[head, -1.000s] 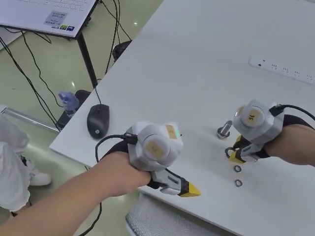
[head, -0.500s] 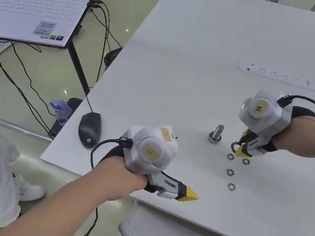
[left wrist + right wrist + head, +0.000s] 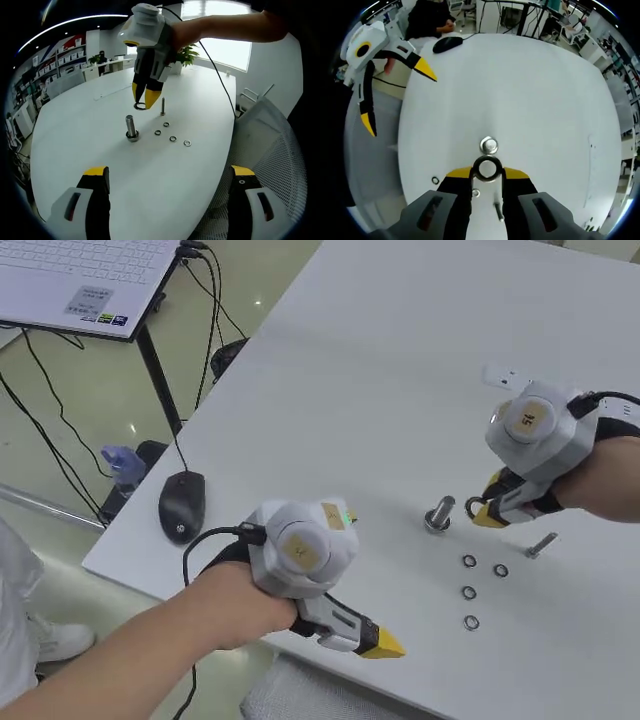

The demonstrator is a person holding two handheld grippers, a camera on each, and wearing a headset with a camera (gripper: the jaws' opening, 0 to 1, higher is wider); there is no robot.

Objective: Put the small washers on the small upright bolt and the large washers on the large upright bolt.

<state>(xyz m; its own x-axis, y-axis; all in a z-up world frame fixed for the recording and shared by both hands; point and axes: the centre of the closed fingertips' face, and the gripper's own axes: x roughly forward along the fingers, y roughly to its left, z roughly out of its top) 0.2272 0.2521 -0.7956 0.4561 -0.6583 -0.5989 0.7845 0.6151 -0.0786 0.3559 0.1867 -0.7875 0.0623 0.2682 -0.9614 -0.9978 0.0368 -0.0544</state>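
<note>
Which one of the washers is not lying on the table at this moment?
The large washer, pinched in the right gripper near the large bolt. The four small washers lie flat on the table.

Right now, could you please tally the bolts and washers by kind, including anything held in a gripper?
Large upright bolt: 1
Small upright bolt: 1
Small washers lying on the white table: 4
Large washer, held in the right gripper: 1
Total: 7
</note>
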